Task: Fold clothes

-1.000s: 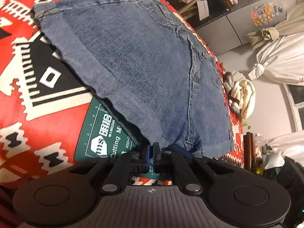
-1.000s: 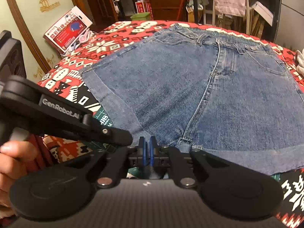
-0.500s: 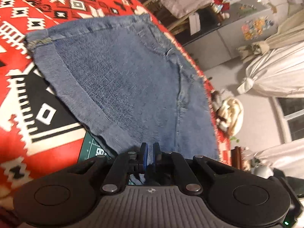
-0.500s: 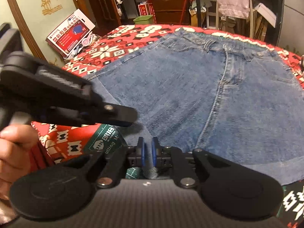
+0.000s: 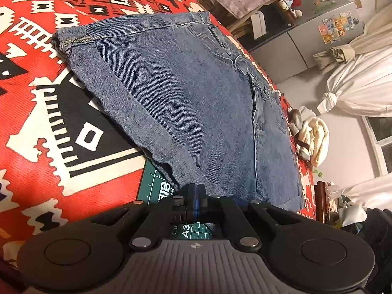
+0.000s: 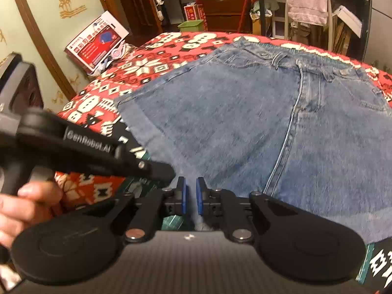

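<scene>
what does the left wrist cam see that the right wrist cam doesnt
Only the left wrist view shows the grey cabinet with stickers, the knotted white curtain and a cream bundle past the far edge of the shorts.

Only the right wrist view shows the left gripper from outside with the hand holding it, a red and white box against the wall, and the right gripper, slightly parted at the hem.

Both show the denim shorts spread flat on the red patterned cloth, over a green cutting mat.
</scene>
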Tool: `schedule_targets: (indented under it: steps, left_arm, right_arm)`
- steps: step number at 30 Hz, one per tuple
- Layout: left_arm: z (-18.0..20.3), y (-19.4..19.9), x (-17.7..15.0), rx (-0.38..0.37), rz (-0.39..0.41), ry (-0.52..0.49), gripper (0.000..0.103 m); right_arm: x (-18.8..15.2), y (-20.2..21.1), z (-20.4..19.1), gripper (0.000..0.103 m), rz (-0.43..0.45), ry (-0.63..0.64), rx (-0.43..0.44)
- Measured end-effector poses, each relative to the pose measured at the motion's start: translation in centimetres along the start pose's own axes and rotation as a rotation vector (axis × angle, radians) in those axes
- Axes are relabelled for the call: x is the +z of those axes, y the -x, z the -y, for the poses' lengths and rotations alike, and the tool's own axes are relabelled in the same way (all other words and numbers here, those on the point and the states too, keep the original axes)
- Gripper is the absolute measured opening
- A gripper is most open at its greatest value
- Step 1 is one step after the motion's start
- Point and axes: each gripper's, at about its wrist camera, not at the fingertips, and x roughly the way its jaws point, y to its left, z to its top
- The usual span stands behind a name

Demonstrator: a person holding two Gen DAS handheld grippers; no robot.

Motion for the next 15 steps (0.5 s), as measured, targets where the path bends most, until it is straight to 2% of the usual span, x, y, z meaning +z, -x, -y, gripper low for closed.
schedule_targets:
  steps: [6, 8, 10, 15]
  left_arm:
    - [0.0, 0.1, -0.2, -0.009, -0.005, 0.004, 0.003]
    - [0.3, 0.4, -0.4, -0.01, 0.011, -0.019, 0.002]
    - [0.6, 0.7, -0.6, -0.011, 0.028, -0.043, 0.002]
    - [0.4, 1.3, 0.3, -0.052, 0.086, -0.031, 0.002]
  right_arm:
    - [-0.9, -0.5, -0.7, 0.012, 0.012, 0.045, -0.023]
    - [-0.9, 0.0, -0.7, 0.011, 0.001, 0.055, -0.015]
    - [-0.5, 0.6, -0.4, 0.012, 0.031, 0.048, -0.033]
    - [1.1, 0.0, 1.1, 0.012, 0.064, 0.009, -0.098]
